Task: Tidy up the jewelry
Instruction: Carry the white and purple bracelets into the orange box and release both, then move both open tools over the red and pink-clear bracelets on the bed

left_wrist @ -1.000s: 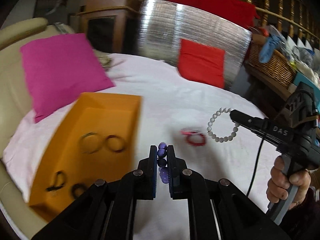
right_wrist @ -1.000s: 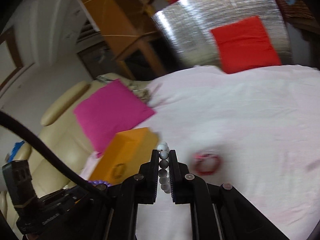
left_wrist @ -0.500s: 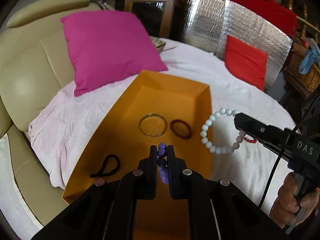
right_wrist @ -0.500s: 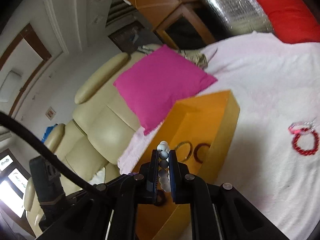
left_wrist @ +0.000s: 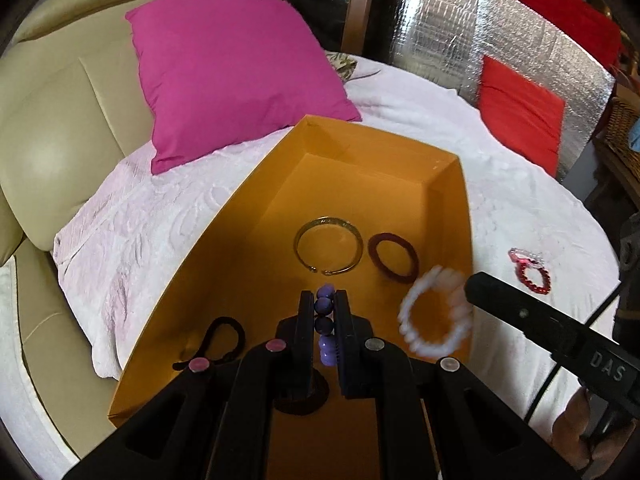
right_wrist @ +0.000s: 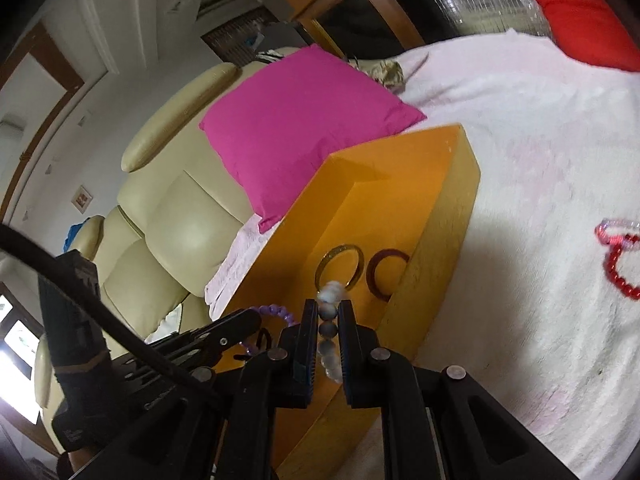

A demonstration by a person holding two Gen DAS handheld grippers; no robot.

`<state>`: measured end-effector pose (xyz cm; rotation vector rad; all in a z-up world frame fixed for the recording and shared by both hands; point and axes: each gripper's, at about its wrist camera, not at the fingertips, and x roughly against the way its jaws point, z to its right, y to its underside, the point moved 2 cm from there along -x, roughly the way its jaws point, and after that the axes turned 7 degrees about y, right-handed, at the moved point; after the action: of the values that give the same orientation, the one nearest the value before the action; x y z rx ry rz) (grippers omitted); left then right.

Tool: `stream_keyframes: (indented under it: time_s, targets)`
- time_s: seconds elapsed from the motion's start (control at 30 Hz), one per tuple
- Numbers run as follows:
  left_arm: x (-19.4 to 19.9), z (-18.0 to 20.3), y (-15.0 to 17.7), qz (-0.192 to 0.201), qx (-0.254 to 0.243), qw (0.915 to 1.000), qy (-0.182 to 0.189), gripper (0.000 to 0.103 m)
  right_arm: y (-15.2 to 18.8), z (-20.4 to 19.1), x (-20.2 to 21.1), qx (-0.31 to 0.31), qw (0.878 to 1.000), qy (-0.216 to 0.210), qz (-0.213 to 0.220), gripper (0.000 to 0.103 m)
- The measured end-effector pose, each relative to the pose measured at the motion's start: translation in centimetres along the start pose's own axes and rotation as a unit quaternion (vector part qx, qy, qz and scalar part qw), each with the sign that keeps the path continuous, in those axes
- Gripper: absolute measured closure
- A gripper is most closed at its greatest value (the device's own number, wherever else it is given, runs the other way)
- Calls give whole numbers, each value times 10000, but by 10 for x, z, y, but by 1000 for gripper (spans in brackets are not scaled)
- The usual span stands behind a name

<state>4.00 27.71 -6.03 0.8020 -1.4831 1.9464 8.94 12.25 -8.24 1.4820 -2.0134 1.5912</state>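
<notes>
My left gripper [left_wrist: 324,300] is shut on a purple bead bracelet [left_wrist: 325,322] above the orange box [left_wrist: 400,148]. My right gripper [right_wrist: 329,312] is shut on a white bead bracelet [right_wrist: 328,320], which hangs blurred over the box's right side in the left wrist view [left_wrist: 434,316]. Inside the box lie a gold bangle [left_wrist: 328,245], a dark red ring bracelet [left_wrist: 393,257] and a black hair tie [left_wrist: 218,340]. A red bead bracelet with a pink one [left_wrist: 530,268] lies on the white cloth to the right of the box.
The box sits on a white-covered round table [left_wrist: 520,208]. A magenta cushion [left_wrist: 232,68] leans on a cream sofa [left_wrist: 52,128] to the left. A red cushion [left_wrist: 520,112] and a silver foil panel [left_wrist: 460,40] stand behind.
Both grippers have moved left from over the cloth to above the orange box, each still holding its bracelet. The white bracelet now swings over the box's right edge.
</notes>
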Motion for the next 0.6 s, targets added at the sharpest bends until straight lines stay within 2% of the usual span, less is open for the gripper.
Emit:
stream_keyframes:
  time_s: [0.13, 0.23, 0.43, 0.53, 0.6]
  targets:
    - [-3, -2, 1, -74, 50, 9999, -89, 75, -1, 5, 1, -164, 9997, -118, -117, 86]
    - [-1, 0, 0, -52, 63, 9998, -177, 63, -5, 13, 6, -257, 9997, -25, -22, 85]
    - [8, 28, -7, 88, -244, 9995, -166, 54, -14, 34, 25, -512, 9985, 122, 173, 85]
    - [13, 54, -11, 168, -425, 9989, -113, 41, -20, 48, 42, -635, 9974, 201, 276, 85]
    - [16, 70, -12, 237, -522, 9983, -66, 39, -24, 59, 55, -683, 9965, 302, 369, 85]
